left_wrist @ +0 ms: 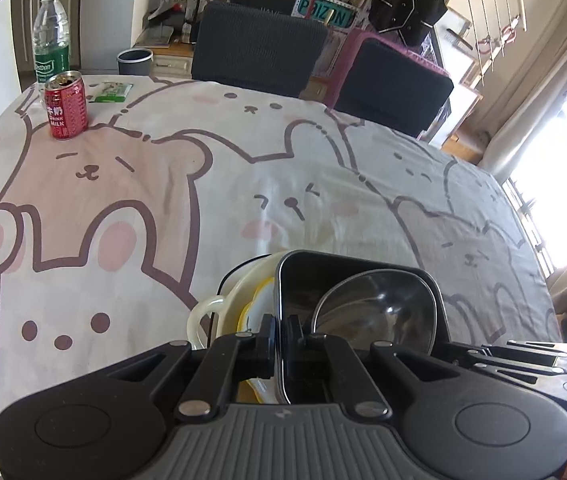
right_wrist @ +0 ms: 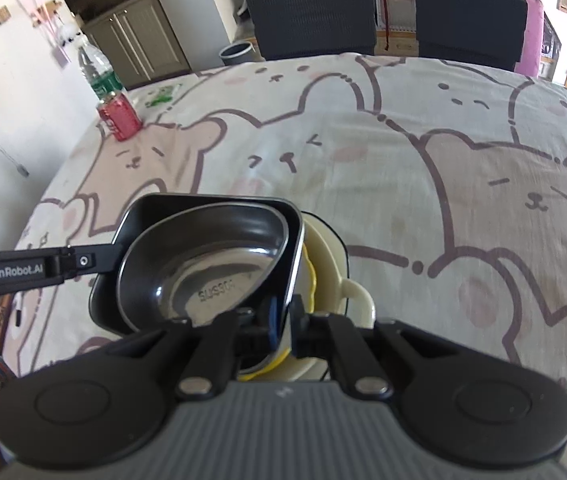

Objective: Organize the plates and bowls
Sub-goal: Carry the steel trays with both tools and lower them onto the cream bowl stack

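Note:
A black square dish with a round steel bowl inside it is held over a cream handled dish that has a yellow plate in it. My left gripper is shut on the black dish's left rim. My right gripper is shut on its right rim. The left gripper's arm also shows in the right wrist view.
A red drink can, a water bottle and a green packet stand at the table's far left. Two dark chairs stand behind the bear-print tablecloth.

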